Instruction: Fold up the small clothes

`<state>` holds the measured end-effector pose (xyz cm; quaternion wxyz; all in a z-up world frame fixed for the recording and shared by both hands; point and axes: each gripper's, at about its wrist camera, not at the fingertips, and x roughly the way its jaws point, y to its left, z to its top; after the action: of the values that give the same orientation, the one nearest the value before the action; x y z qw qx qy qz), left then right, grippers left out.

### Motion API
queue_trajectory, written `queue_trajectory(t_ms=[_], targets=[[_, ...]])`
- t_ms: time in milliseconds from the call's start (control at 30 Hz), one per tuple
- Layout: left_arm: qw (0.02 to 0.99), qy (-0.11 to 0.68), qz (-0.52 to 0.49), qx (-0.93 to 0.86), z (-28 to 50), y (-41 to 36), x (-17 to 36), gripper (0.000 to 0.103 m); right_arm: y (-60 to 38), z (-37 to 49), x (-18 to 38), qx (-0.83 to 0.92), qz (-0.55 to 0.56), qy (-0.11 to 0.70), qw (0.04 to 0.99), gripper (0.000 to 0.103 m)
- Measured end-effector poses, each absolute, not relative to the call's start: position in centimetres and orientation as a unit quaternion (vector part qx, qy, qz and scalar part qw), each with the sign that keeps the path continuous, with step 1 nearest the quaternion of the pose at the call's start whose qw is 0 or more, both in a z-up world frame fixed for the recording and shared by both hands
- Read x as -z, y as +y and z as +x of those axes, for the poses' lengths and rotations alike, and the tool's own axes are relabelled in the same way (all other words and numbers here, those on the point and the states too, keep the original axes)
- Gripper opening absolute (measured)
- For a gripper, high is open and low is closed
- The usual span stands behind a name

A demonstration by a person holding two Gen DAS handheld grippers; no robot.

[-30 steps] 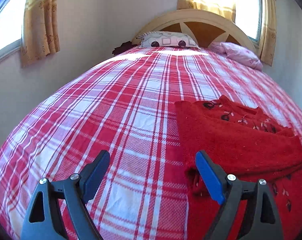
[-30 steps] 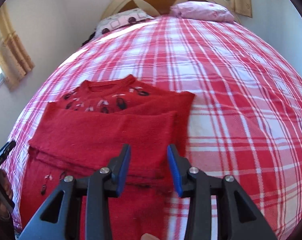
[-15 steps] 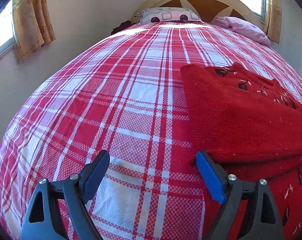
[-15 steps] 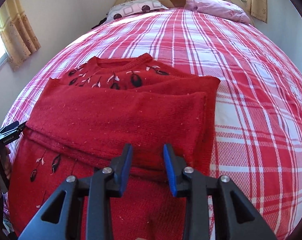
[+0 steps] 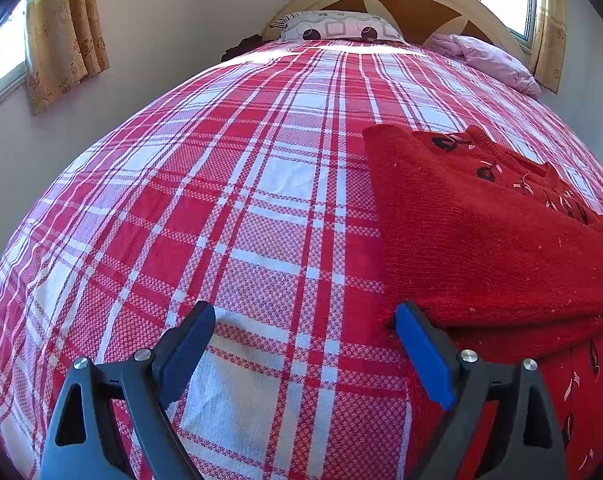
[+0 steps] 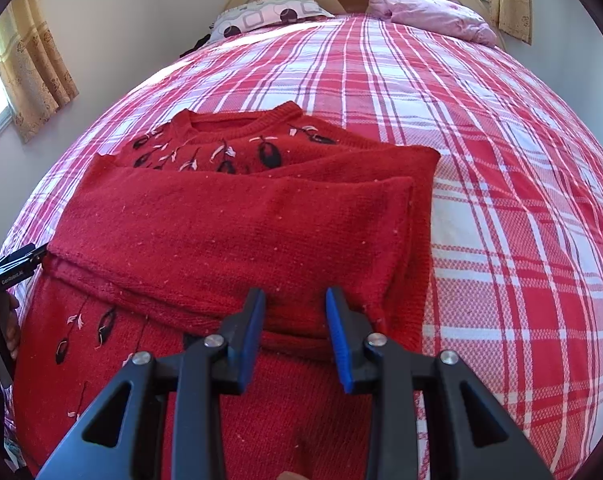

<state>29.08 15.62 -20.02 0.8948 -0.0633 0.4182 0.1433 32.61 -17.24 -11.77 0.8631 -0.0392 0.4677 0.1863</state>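
A red knitted sweater (image 6: 237, 224) with black and white leaf marks lies on the plaid bedspread, its sleeves folded across the body. My right gripper (image 6: 295, 328) is open a little and empty, low over the sweater's lower part, just before the folded sleeve's edge. My left gripper (image 5: 305, 344) is wide open and empty over the bedspread; its right finger (image 5: 421, 356) is at the sweater's left edge (image 5: 461, 240). The left gripper also shows at the left edge of the right wrist view (image 6: 15, 268).
The red and white plaid bedspread (image 5: 241, 200) covers the whole bed. A patterned pillow (image 6: 265, 16) and a pink pillow (image 6: 433, 16) lie by the headboard (image 5: 401, 4). Walls and curtained windows stand on both sides.
Both grippers have moved down and forward toward the sweater. The right gripper's gap stays narrow; the left stays wide open.
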Motion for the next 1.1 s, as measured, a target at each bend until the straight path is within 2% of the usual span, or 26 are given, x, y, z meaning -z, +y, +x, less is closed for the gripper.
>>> queue_trajectory(t_ms=[267,533,667,1100], targets=[[0.896,0.417,-0.065,-0.137,28.2,15.4,19.7,0.092,-17.4,31.0,11.1,-0.178,-0.046,0.453,0.872,0.034],[0.899,0.415,-0.059,-0.127,26.8,14.7,19.3,0.092,-17.7,30.3,10.8,-0.186,-0.046,0.443,0.876,0.039],[0.896,0.422,-0.056,-0.122,26.0,14.4,19.4,0.092,-17.8,30.2,10.8,-0.193,-0.031,0.447,0.873,0.048],[0.902,0.414,-0.061,-0.105,22.1,13.4,18.3,0.092,-18.2,26.2,9.8,-0.195,-0.043,0.454,0.868,0.050]])
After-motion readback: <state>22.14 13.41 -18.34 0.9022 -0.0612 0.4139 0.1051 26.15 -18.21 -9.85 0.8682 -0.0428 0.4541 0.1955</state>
